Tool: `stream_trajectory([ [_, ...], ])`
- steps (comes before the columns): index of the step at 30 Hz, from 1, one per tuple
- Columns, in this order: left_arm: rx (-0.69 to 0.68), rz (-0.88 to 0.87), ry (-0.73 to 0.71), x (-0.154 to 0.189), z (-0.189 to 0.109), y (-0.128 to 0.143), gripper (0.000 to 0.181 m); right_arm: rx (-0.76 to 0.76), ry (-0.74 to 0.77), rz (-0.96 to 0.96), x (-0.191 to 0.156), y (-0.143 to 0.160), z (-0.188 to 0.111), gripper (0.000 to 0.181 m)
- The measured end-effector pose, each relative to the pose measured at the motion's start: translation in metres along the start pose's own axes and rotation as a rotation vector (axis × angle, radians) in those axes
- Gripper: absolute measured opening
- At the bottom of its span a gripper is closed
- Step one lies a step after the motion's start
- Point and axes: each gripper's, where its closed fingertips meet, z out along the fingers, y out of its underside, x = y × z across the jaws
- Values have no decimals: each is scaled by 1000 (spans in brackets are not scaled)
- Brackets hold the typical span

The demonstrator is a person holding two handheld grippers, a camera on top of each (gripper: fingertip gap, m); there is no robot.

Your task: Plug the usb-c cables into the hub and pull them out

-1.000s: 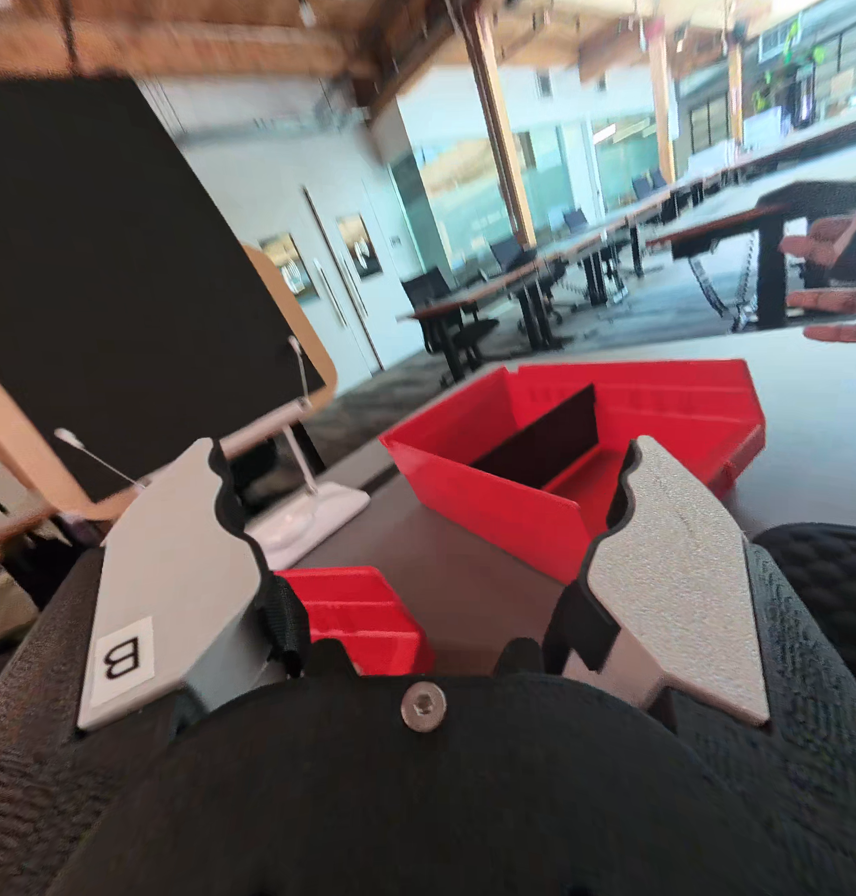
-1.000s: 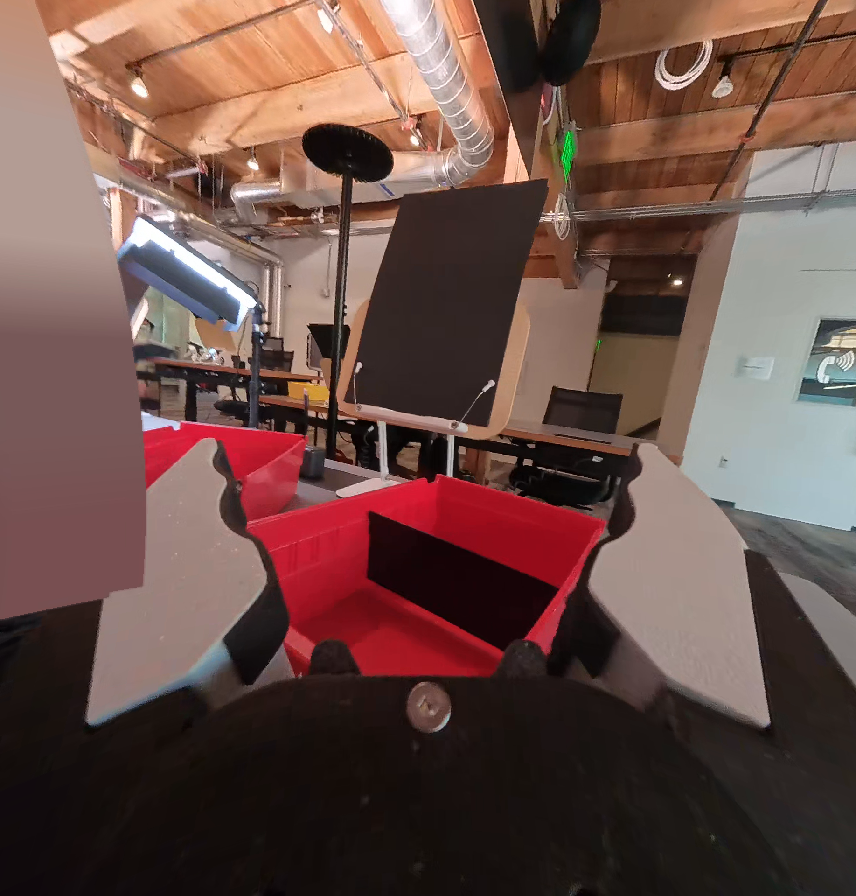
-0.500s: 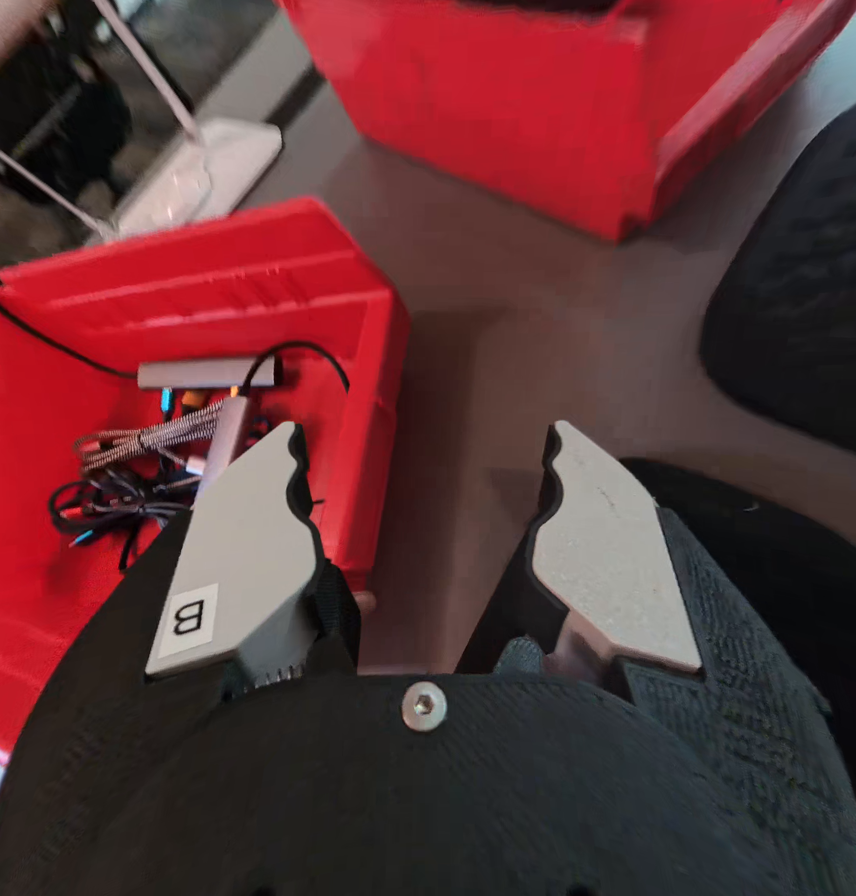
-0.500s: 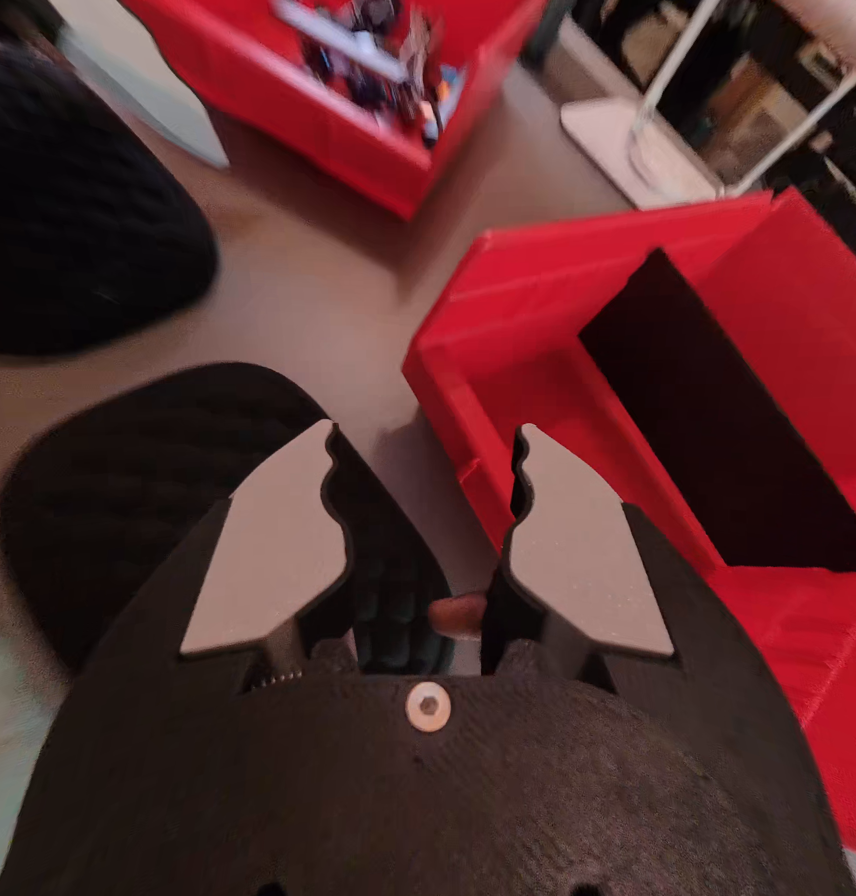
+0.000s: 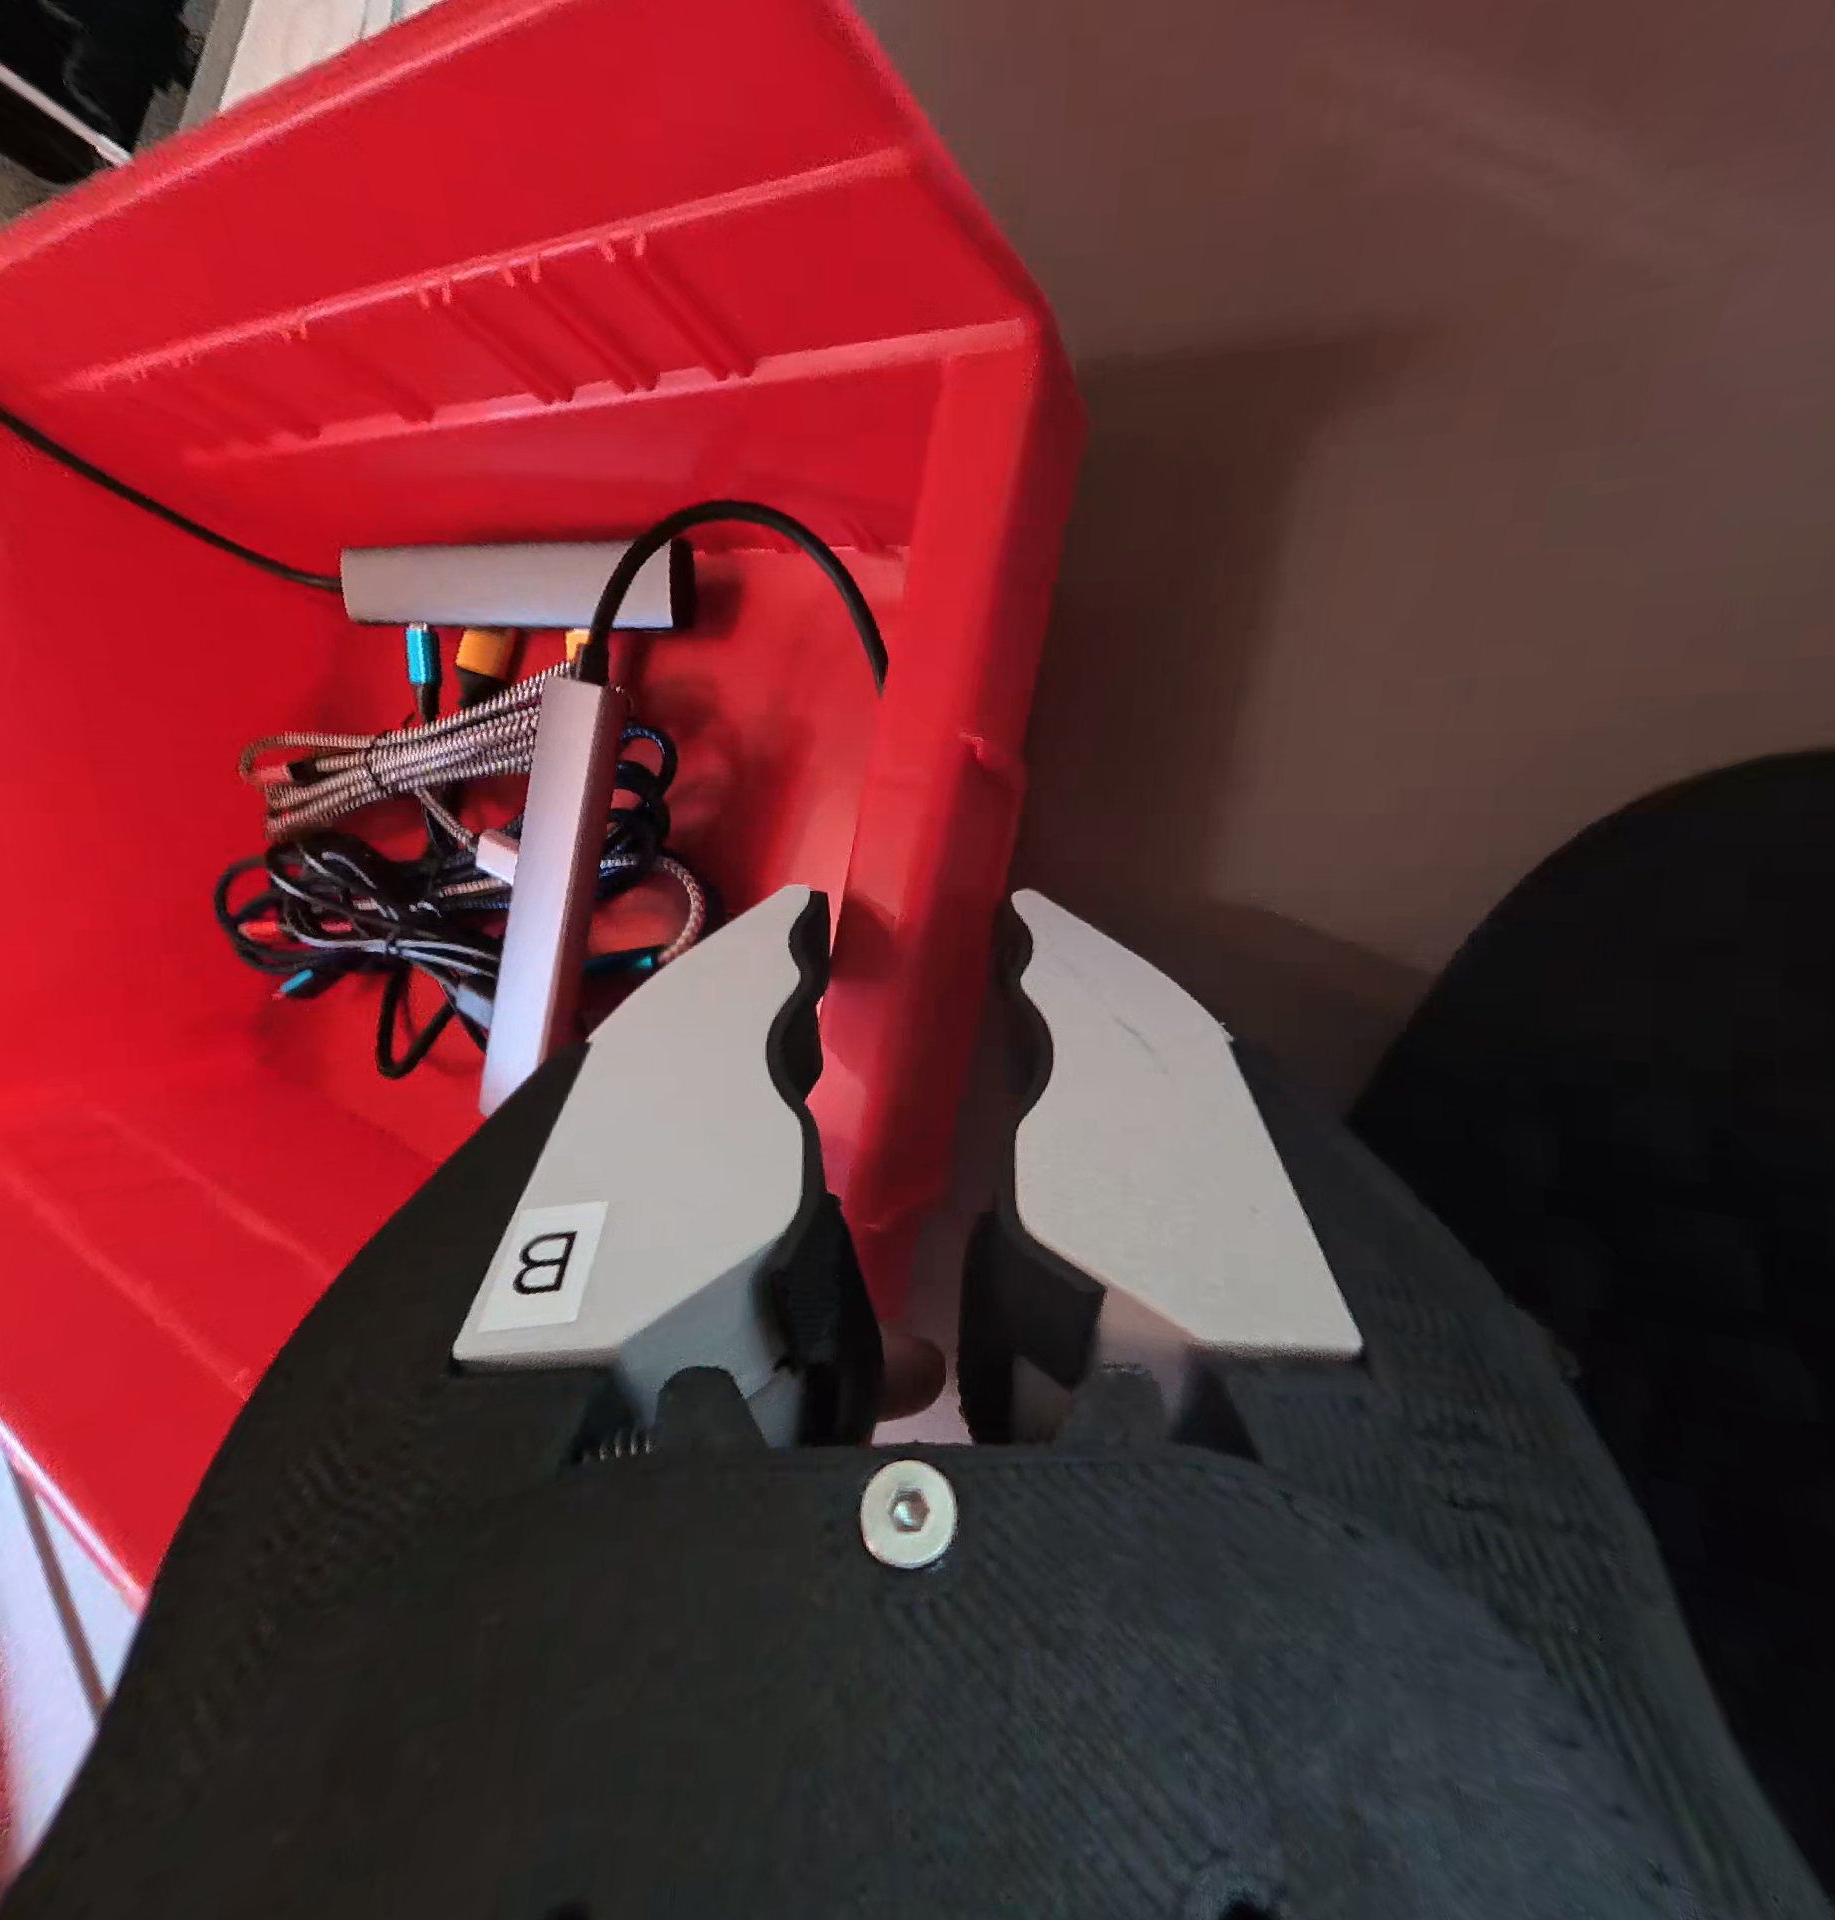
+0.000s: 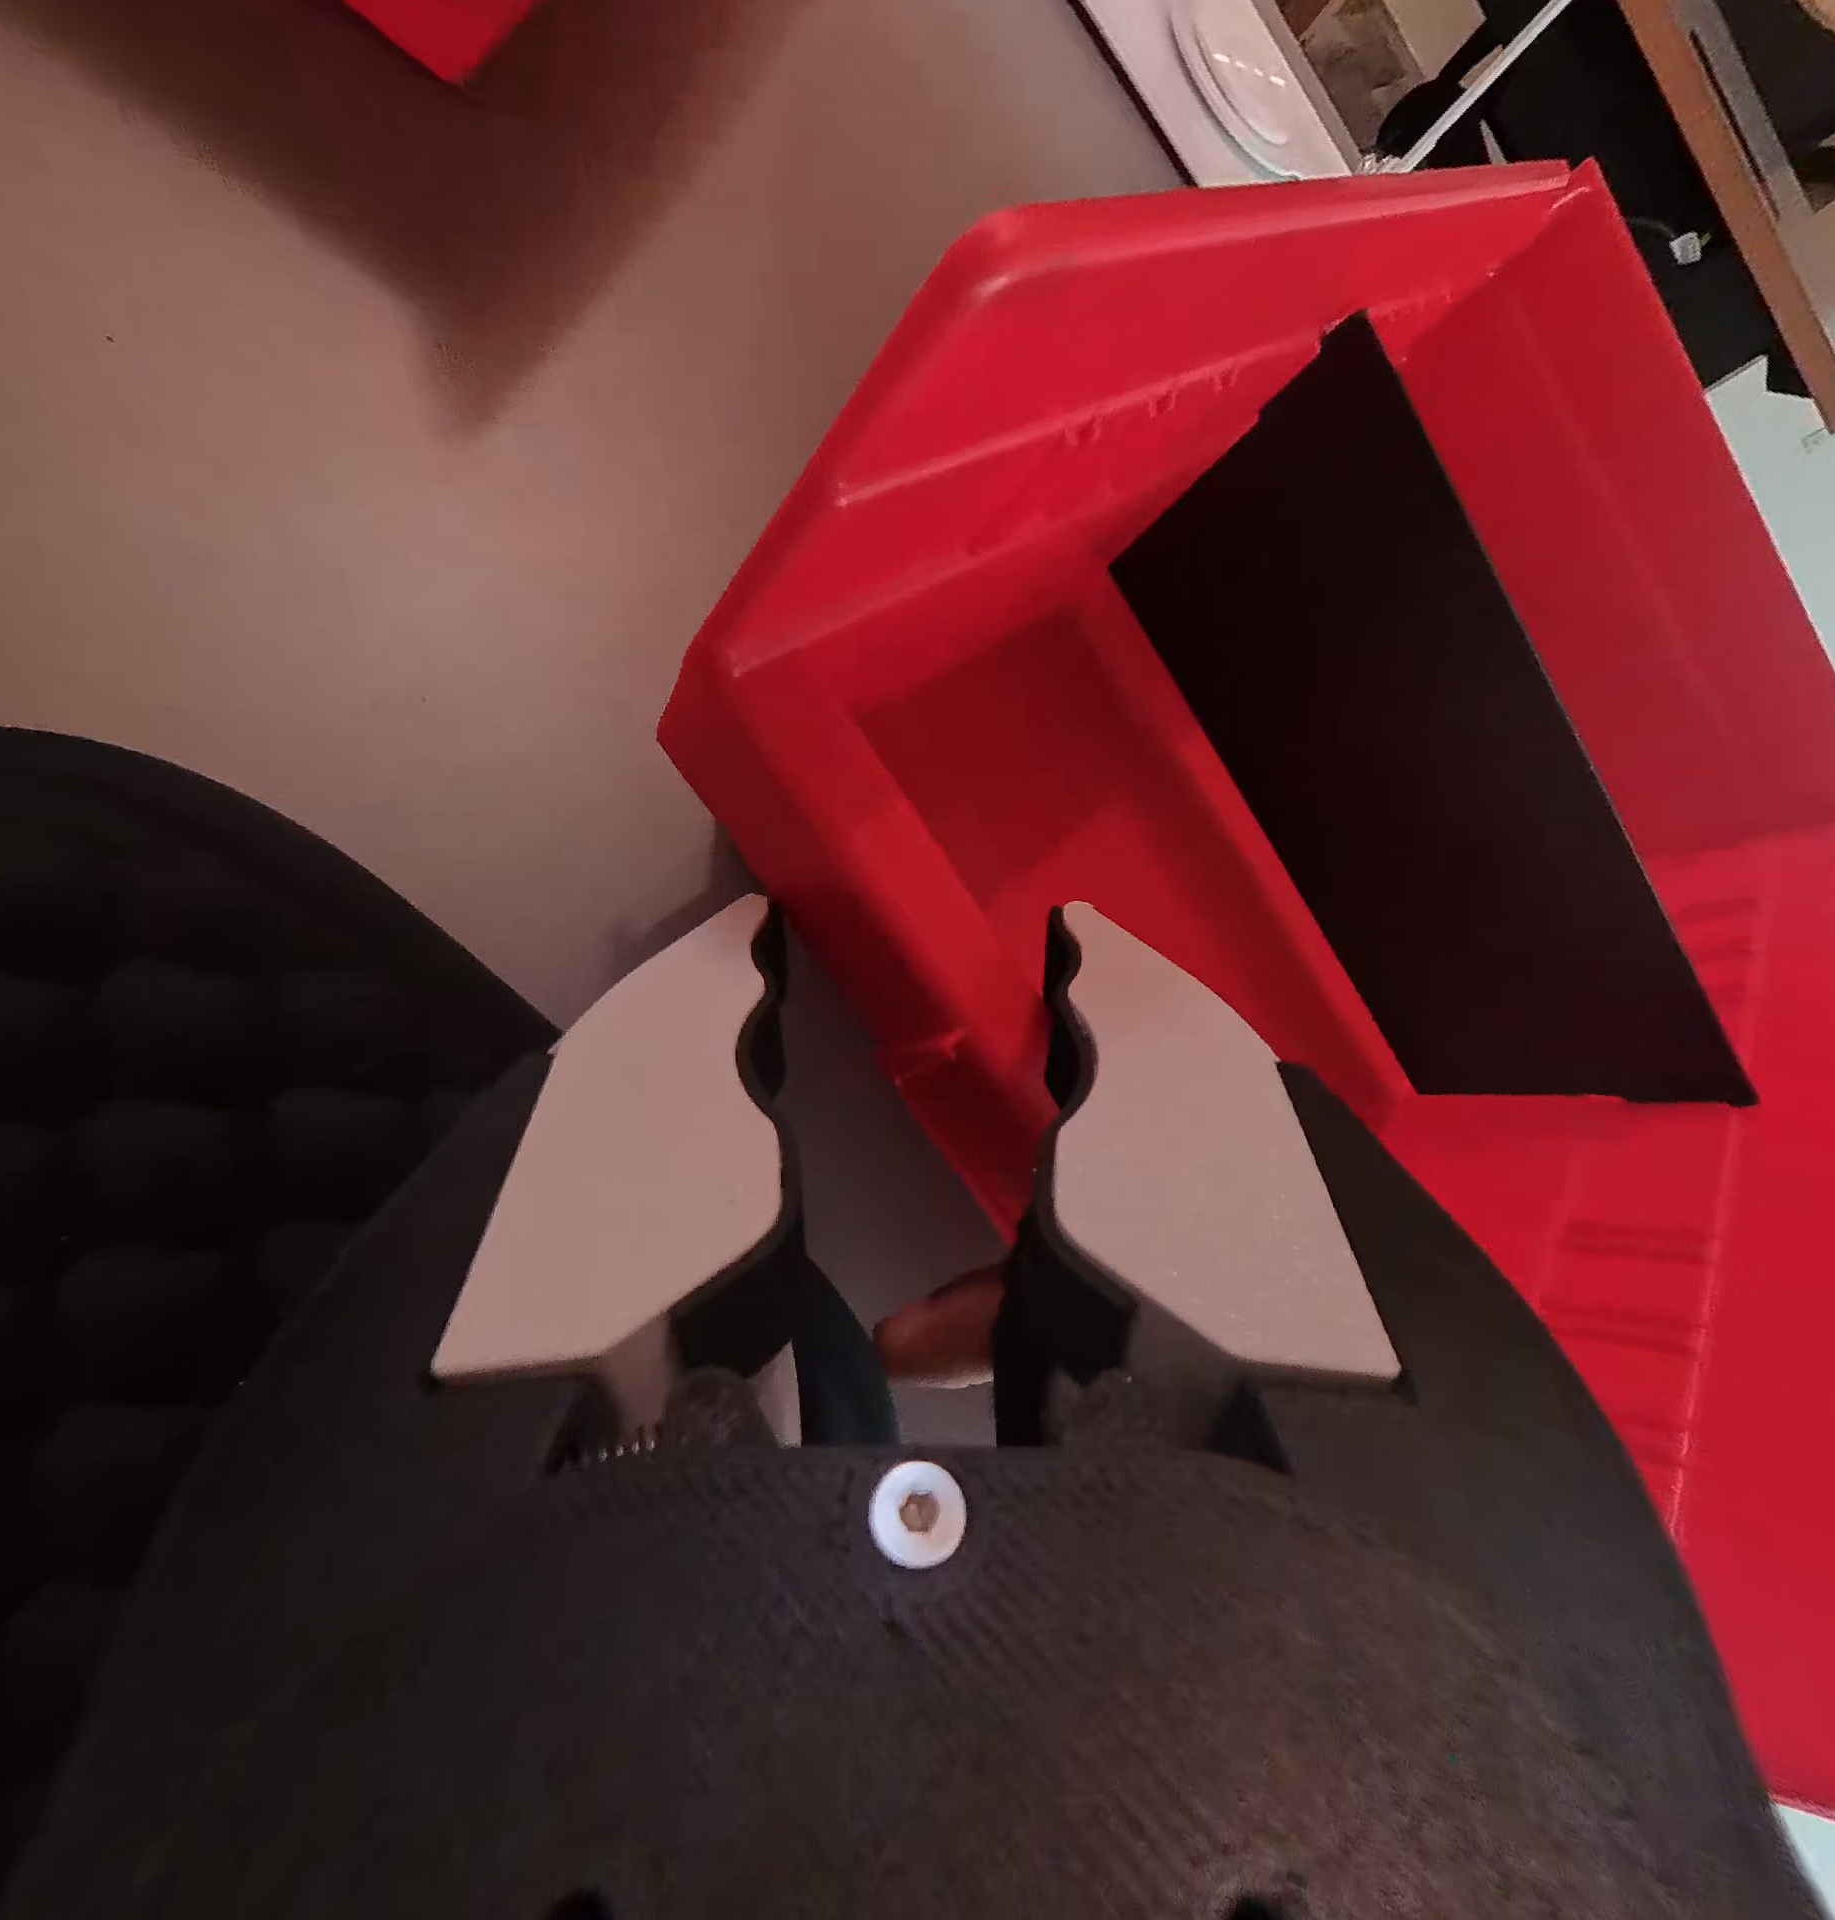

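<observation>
Table [image 5: 1464, 312]: grey-brown top, bearing two red bins and black padded mats.

Divided bin [image 6: 1152, 343]: red, with a black divider [image 6: 1412, 727] standing across it; the near compartment holds nothing visible. Its near corner wall sits between the fingers of the right gripper [image 6: 908, 914].

Cable bin [image 5: 477, 312]: red, open-topped, on the left of the left wrist view. Its right wall runs up between the fingers of the left gripper [image 5: 913, 904].

Mats [image 6: 113, 987]: black, quilted, on the table beside both tools.

Left gripper: jaws at a narrow gap, straddling the cable bin's wall; whether the pads press it cannot be told. Left finger inside the bin, right finger outside.

Right gripper: jaws at a narrow gap around the divided bin's corner, right finger inside; contact unclear.

Long hub [image 5: 549, 883]: grey bar, tilted, lying over the cables, its near end just beside the left gripper's left finger.

Far hub [image 5: 508, 582]: grey bar against the bin's back wall, with blue and orange plugs below it.

Cables [image 5: 393, 810]: braided silver and black bundles, tangled on the bin floor, ahead and left of the left gripper.
</observation>
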Motion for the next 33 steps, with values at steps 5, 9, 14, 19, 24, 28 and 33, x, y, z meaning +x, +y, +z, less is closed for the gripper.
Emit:
stream_trajectory([
  [5,-2,-65,3,-12,-19,36,32,-21,-21,5,3,8,-5,48],
  [9,-9,-93,12,-18,-35,63,33,-60,-36,2,10,22,-12,50],
  [14,-73,-102,6,-23,-52,91,33,-105,-16,38,29,47,-22,51],
  [19,-122,-97,12,-30,-73,125,33,-153,40,82,53,76,-32,51],
  [24,-146,-56,32,-31,-94,155,33,-203,74,112,71,104,-48,51],
  [28,-119,-120,122,-18,-108,162,55,-182,42,139,73,110,-63,58],
  [33,163,-239,60,-37,-134,117,96,240,23,236,82,37,-104,78],
])
